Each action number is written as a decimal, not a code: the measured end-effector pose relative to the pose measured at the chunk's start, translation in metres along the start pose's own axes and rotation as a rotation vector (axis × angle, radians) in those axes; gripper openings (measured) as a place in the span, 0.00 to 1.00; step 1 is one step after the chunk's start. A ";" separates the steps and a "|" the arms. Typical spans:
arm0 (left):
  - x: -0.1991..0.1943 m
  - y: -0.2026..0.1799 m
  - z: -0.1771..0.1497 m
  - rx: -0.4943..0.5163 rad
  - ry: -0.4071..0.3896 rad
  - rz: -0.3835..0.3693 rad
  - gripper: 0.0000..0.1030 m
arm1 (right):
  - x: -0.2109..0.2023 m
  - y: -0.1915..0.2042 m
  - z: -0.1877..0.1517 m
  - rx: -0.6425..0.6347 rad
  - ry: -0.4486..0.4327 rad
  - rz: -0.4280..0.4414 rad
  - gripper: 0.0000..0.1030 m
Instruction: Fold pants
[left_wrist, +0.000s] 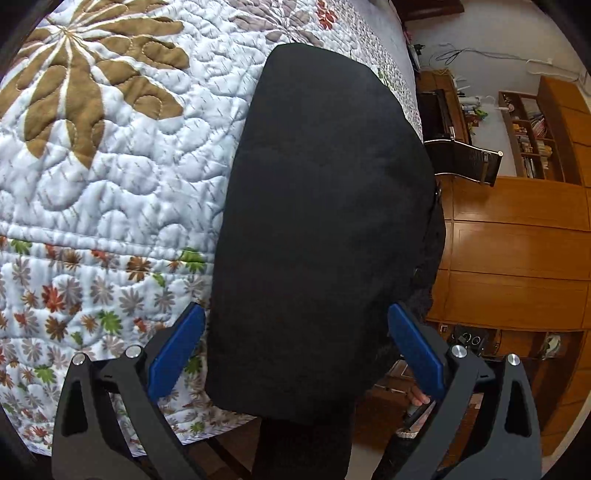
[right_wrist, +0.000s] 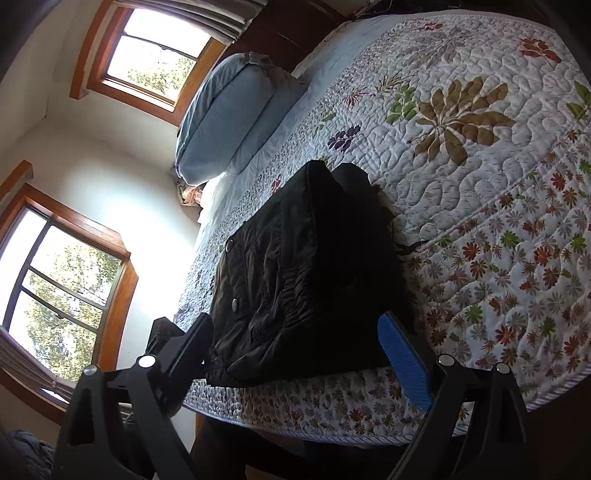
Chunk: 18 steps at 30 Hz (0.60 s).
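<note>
Both tongs (left_wrist: 295, 354) (right_wrist: 295, 354) hang open over the black pants (right_wrist: 295, 266) mid-frame on the bed (right_wrist: 480, 184), looks nearly folded, final tidy next.

No legible text, label, brand, number or sign in either view. Book spines on the bookshelf (left_wrist: 532, 136) in the left wrist view are too small and blurred to read (colour bands only). The quilt (right_wrist: 480, 206) bears printed flowers and leaves, no lettering. Snap buttons on the black pants (right_wrist: 295, 266) show no readable marking.
</note>
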<state>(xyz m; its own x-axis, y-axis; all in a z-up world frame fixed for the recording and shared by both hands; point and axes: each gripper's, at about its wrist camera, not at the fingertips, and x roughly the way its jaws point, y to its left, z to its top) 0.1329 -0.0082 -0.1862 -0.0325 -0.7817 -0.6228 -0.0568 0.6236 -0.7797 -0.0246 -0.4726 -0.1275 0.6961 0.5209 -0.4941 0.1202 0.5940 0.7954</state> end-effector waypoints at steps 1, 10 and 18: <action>0.008 -0.001 0.003 -0.001 0.016 0.000 0.96 | -0.001 -0.001 0.001 0.000 0.000 -0.001 0.89; 0.043 -0.001 0.017 0.012 0.097 -0.062 0.97 | 0.000 -0.011 0.011 -0.025 0.035 -0.021 0.92; 0.057 -0.023 0.023 0.035 0.107 -0.003 0.97 | 0.017 -0.031 0.024 0.027 0.090 -0.055 0.94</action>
<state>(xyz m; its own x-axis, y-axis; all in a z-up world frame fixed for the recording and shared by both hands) 0.1551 -0.0669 -0.2047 -0.1387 -0.7790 -0.6115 -0.0222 0.6198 -0.7845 0.0004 -0.4964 -0.1521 0.6220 0.5413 -0.5658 0.1760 0.6075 0.7746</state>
